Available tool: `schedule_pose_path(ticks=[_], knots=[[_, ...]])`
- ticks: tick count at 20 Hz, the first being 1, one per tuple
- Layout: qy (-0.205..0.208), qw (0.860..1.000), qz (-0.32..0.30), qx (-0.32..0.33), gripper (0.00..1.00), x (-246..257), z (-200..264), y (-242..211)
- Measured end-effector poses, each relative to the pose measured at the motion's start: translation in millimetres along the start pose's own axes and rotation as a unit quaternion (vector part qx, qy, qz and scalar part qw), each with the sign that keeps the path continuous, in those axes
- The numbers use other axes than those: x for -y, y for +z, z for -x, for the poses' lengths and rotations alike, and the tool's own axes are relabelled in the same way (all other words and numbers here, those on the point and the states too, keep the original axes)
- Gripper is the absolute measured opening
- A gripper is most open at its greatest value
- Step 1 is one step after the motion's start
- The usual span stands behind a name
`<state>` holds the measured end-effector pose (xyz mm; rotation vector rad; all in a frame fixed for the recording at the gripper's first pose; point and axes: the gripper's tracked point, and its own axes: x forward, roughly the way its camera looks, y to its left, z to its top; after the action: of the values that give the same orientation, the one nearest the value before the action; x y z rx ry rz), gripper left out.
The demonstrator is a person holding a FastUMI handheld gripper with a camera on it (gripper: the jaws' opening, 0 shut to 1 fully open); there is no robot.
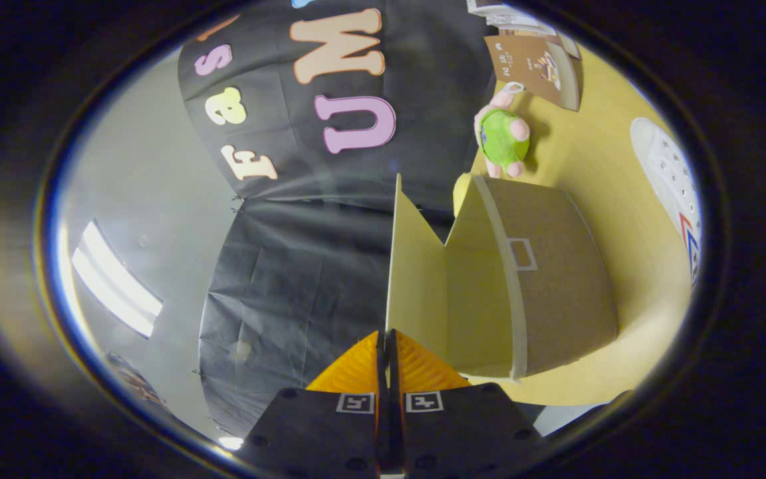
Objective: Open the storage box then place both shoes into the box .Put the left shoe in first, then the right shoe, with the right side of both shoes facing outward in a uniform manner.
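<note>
My gripper point(386, 336) pinches the storage box's lid flap point(416, 279).

My two fingers are pressed together on the thin lower edge of the flap, which rises straight ahead of them, swung away from the cardboard storage box point(542, 293). The box rests on the wooden table point(596, 166) just beside my fingers. A white shoe point(672, 179) lies on the table beyond the box, well apart from my gripper. A green and pink plush toy point(503, 136) sits past the box, near some brown booklets point(536, 66).
</note>
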<state>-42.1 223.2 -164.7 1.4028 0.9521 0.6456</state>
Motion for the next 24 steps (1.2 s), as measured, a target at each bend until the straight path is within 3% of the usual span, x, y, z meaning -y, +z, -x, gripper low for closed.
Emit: schedule_pose_path(ticks=[10, 19, 24], knots=[[-0.027, 0.994, 0.099, -0.028, 0.05, -54.1, -60.3, -31.3], [-0.022, 0.984, 0.158, -0.077, 0.05, -85.2, -129.9, -74.4], [-0.029, 0.978, 0.189, -0.083, 0.14, -80.2, -158.7, -98.0]])
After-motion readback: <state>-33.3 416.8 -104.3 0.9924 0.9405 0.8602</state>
